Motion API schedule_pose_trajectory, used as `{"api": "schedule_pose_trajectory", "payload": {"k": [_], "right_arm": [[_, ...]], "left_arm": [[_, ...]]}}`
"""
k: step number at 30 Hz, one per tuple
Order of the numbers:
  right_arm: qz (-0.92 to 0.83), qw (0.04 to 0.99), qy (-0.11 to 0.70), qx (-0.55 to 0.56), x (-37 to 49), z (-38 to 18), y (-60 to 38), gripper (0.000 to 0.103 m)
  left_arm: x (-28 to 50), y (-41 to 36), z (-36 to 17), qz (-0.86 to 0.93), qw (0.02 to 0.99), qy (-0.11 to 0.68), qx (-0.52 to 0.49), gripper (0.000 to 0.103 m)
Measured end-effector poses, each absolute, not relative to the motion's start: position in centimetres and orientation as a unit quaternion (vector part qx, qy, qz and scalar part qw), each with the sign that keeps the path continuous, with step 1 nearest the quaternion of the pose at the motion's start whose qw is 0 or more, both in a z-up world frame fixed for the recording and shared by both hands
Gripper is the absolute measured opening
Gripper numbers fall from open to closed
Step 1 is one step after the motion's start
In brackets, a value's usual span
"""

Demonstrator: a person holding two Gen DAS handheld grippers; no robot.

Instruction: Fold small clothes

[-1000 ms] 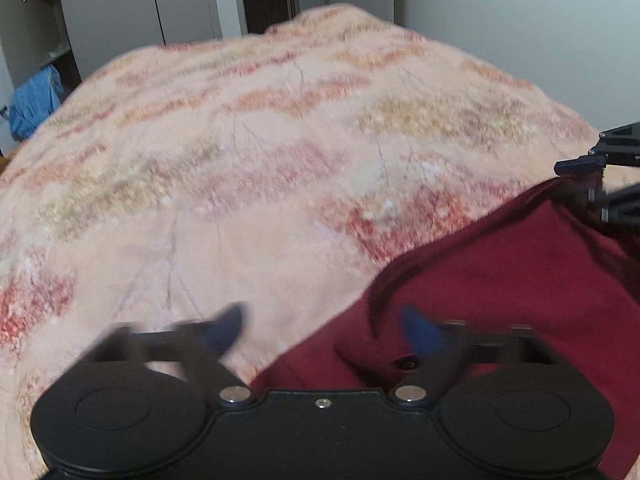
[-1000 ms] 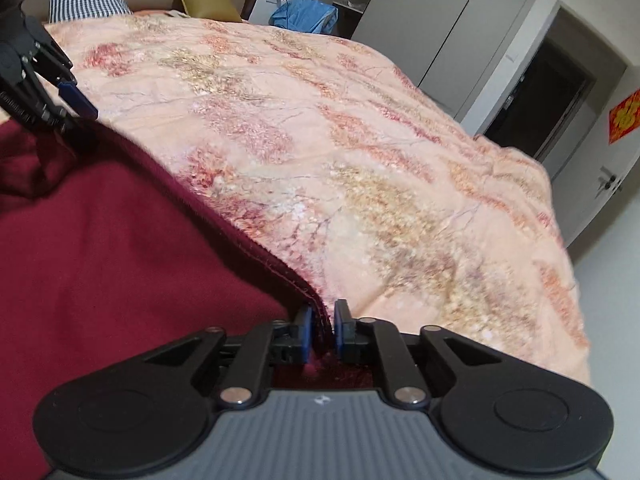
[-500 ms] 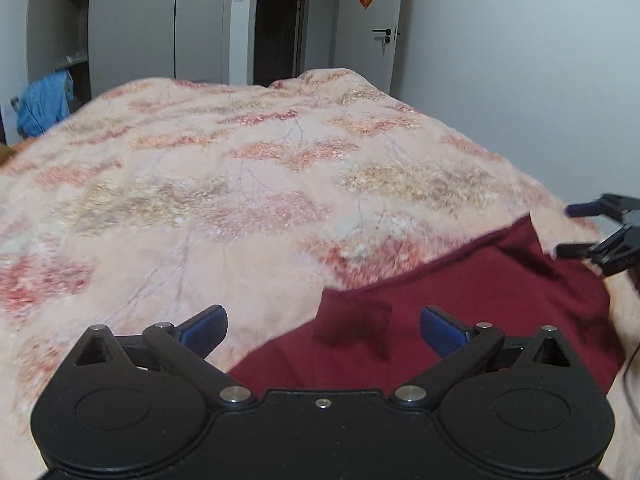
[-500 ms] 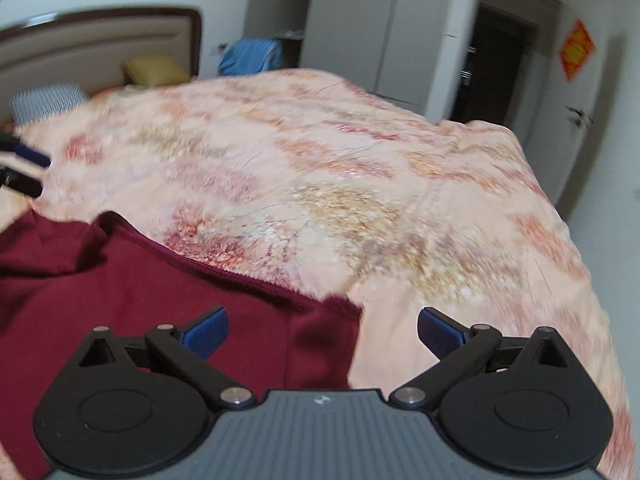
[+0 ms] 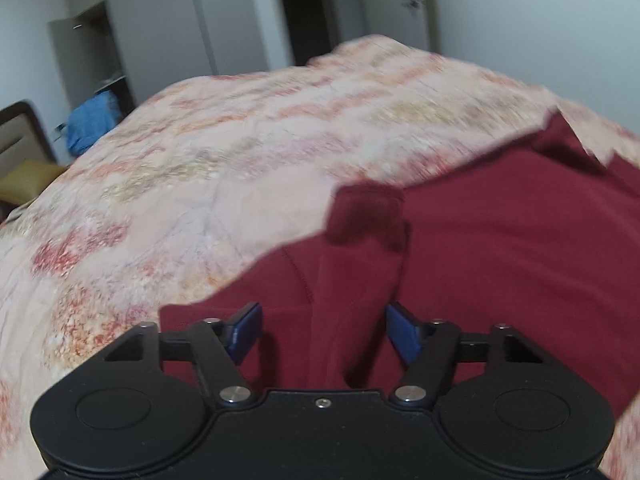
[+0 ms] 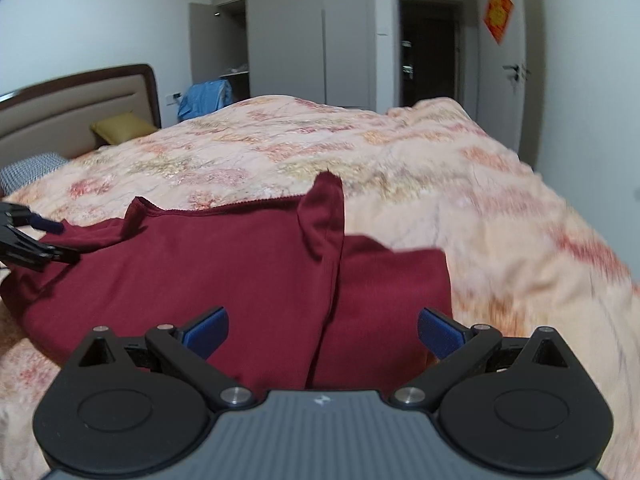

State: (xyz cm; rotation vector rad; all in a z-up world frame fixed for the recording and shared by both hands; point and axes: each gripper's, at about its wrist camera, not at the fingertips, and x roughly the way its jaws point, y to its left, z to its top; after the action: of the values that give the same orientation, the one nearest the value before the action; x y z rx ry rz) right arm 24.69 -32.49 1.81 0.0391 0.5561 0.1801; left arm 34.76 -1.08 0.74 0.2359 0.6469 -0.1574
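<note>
At the far left of the right wrist view a checked pillow [image 6: 30, 168] and a mustard cushion [image 6: 122, 127] lie against the padded headboard [image 6: 76, 114] with its dark wooden rim. Beside it a blue cloth [image 6: 206, 98] is heaped near the grey wardrobe [image 6: 286, 44], one door of which stands ajar on shelves whose contents are too small to make out. The bed [image 6: 460, 184] is covered with a soft, wrinkled quilt in peach, printed with red and ochre blotches.

On the near part of the quilt lies the garment [image 6: 200, 272], a dark red, matte knit with a stitched hem along its far edge. It is roughly flat, with one flap [image 6: 324, 216] standing up in a peak at its middle and a straight fold running from it toward the camera.

The left hand-held gripper [image 5: 322, 334] hovers over the garment's edge, its blue pads [image 5: 244, 332] spread apart with a raised ridge of red fabric between them, touching neither pad. It also shows at the left edge of the right view [image 6: 52, 240], fingers apart over a corner of the garment.

The right hand-held gripper [image 6: 322, 332] is wide apart, empty, over the garment's near side.

At right are a dark doorway [image 6: 428, 48] and a white door [image 6: 510, 64] with a red paper square [image 6: 498, 12].
</note>
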Motion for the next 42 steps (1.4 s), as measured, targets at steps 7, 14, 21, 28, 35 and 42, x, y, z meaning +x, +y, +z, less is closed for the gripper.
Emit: {"api": "schedule_pose_trajectory", "payload": {"k": [7,14,21,28,35,42], "right_arm": [[0.087,0.957,0.276,0.033,23.7,1.8,-32.5,0.103],[0.087,0.958,0.272,0.034,23.5,1.6,-31.8,0.103],[0.085,0.956,0.275,0.059,23.3,0.7,-31.6,0.103],[0.066,0.958,0.272,0.064,22.2,-0.2,-30.5,0.103],[0.032,0.967,0.251,0.028,20.4,-0.1,-29.7,0.103],[-0.054,0.96,0.275,0.011,20.1,-1.5,-31.6,0.103]], "left_arm": [[37.3,4.7,2.2,0.064,0.942,0.33,-0.008,0.071],[35.5,9.7,3.3,0.078,0.941,0.312,-0.103,0.091],[29.4,9.9,8.6,0.08,0.966,0.225,-0.1,0.102],[21.6,8.9,15.1,0.129,0.972,0.176,-0.091,0.102],[15.9,7.0,14.3,0.107,0.974,0.176,-0.095,0.102],[15.4,4.4,6.9,0.05,0.965,0.23,-0.118,0.102]]}}
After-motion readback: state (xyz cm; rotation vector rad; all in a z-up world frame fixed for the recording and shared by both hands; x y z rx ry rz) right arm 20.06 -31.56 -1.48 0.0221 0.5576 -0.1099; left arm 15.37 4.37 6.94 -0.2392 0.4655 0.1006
